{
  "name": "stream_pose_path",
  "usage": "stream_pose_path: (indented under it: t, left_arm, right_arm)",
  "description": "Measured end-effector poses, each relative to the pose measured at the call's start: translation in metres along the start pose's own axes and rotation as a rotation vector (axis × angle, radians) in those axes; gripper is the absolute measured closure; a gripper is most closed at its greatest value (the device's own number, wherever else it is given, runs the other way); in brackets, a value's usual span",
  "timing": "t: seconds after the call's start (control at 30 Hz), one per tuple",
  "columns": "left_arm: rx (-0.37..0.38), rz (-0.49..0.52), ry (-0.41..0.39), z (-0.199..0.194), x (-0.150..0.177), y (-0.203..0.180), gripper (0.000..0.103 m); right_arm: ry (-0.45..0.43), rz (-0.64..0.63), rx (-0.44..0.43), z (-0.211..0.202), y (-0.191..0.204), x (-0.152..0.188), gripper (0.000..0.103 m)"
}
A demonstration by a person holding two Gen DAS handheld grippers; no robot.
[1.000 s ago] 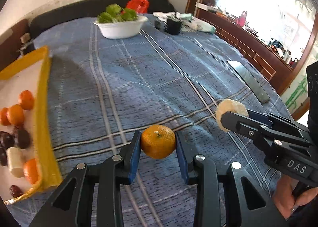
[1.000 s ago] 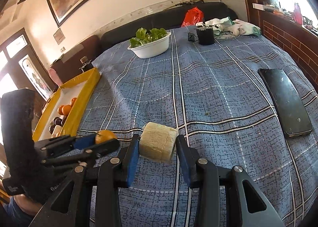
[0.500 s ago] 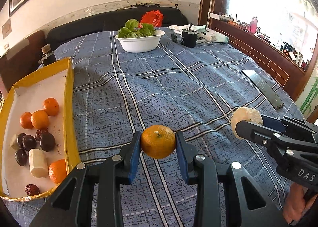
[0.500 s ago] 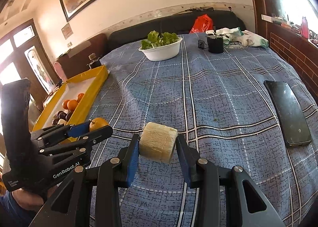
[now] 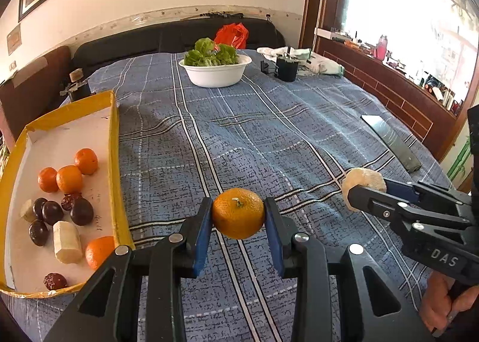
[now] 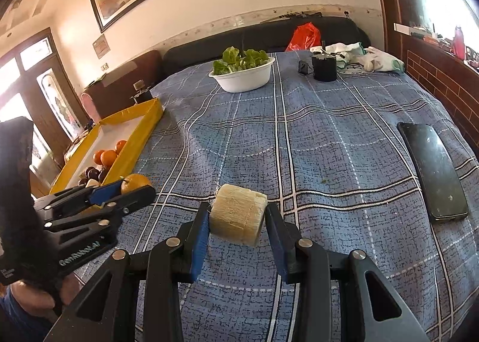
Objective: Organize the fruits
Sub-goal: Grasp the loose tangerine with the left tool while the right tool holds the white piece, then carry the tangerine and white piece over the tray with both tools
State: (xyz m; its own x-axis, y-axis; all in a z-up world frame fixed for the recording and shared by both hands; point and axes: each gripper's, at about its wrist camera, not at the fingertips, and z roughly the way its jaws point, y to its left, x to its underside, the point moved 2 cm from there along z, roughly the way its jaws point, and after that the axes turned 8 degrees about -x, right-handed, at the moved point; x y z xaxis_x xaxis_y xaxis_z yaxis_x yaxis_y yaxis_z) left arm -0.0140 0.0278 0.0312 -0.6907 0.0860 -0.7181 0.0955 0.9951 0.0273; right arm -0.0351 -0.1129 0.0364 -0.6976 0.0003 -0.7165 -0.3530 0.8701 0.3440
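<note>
I have my left gripper (image 5: 238,216) clenched on the mandarin (image 5: 238,212) and my right gripper (image 6: 237,217) on the pale fruit chunk (image 6: 238,215), and I worry either could slip out short of the yellow tray (image 5: 115,162).

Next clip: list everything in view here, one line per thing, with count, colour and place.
Tangerine: one, orange, held in left tool.
Pale chunk: one, cream, held in right tool.
Tray: one, yellow-rimmed, left on the bed.
Tangerines in tray: four, orange.
Dark fruits: several, purple-brown, in tray.
Pale pieces: two, cream, in tray.
Bowl: one, white, holding greens, far end.
Phone: one, black, right side.
Cup: one, black, far end.
Bag: one, red, behind bowl.
Blanket: one, blue plaid.
Left tool: black, blue pads.
Right tool: black, blue pads.
</note>
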Motion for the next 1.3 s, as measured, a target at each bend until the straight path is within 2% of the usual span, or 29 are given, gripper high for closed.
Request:
stream_pose_path:
  t: [0.23,0.47,0.63,0.87,1.07,1.2,1.3]
  left_arm:
    - [0.009,-0.042,-0.032,-0.018,-0.001,0.019,0.070]
    - [-0.015,-0.156,-0.067,-0.037,0.002,0.074,0.070]
    - [-0.082,-0.247,-0.075,-0.045,0.015,0.129,0.070]
    - [-0.214,-0.411,-0.044,-0.045,0.038,0.207,0.070]
    - [-0.254,-0.454,-0.009,-0.037,0.047,0.226,0.070]
    - [-0.259,-0.445,-0.009,-0.035,0.048,0.225,0.070]
    - [-0.242,-0.451,0.003,-0.031,0.049,0.227,0.070]
  right_arm:
    - [0.013,0.023,-0.007,0.000,0.001,0.000,0.062]
    - [0.037,0.012,-0.072,-0.002,0.027,-0.002,0.062]
    - [0.065,-0.040,-0.132,0.001,0.062,-0.008,0.062]
    - [0.152,-0.116,-0.240,0.027,0.120,-0.015,0.062]
    - [0.175,-0.210,-0.288,0.055,0.172,-0.027,0.062]
    - [0.216,-0.225,-0.294,0.086,0.187,-0.031,0.062]
    - [0.226,-0.233,-0.267,0.107,0.194,-0.032,0.061]
